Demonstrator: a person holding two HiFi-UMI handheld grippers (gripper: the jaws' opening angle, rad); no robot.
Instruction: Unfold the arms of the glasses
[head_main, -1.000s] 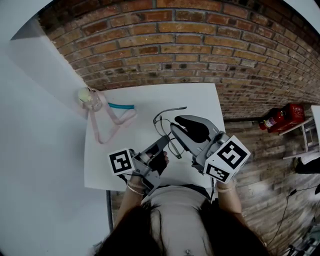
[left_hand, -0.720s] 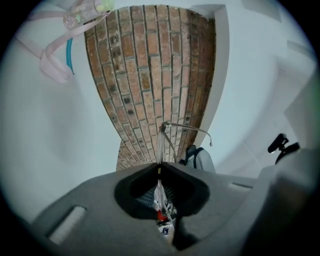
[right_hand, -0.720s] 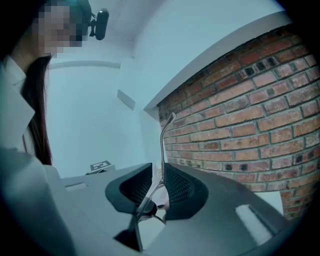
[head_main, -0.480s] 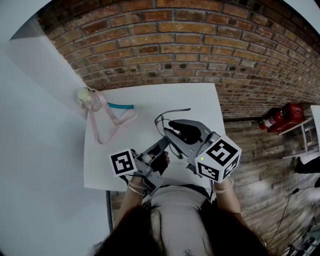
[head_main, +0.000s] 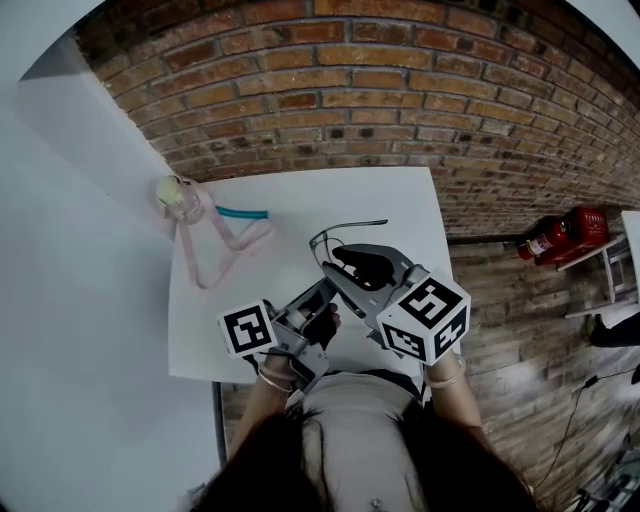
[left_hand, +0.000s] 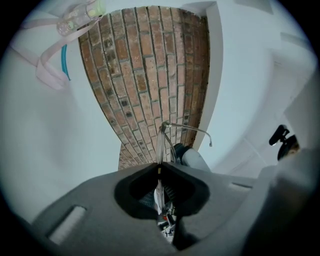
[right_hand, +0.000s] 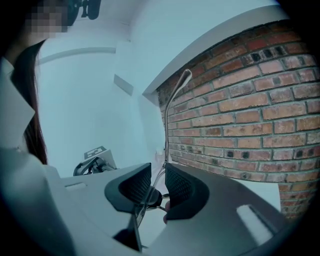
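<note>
Head view, brick wall (head_main: 350, 90): fills the top of the picture behind the table.
White table (head_main: 300, 200): below the wall, with both grippers over its near right part.
Right gripper (head_main: 328, 264): the right gripper view shows its jaws a little apart; a glasses arm rises between the pads, close against the right-hand one.
Left gripper (head_main: 327, 288): just beside the right gripper; the left gripper view shows its jaws pressed together on the front of the glasses frame.
Pink strap (head_main: 225, 245): looped on the far left of the table, well apart from the grippers.
Glasses (head_main: 318, 240): thin wire frame held off the table between the two grippers, one arm swung out toward the table's right edge.
Teal piece (head_main: 243, 212): beside the strap.
</note>
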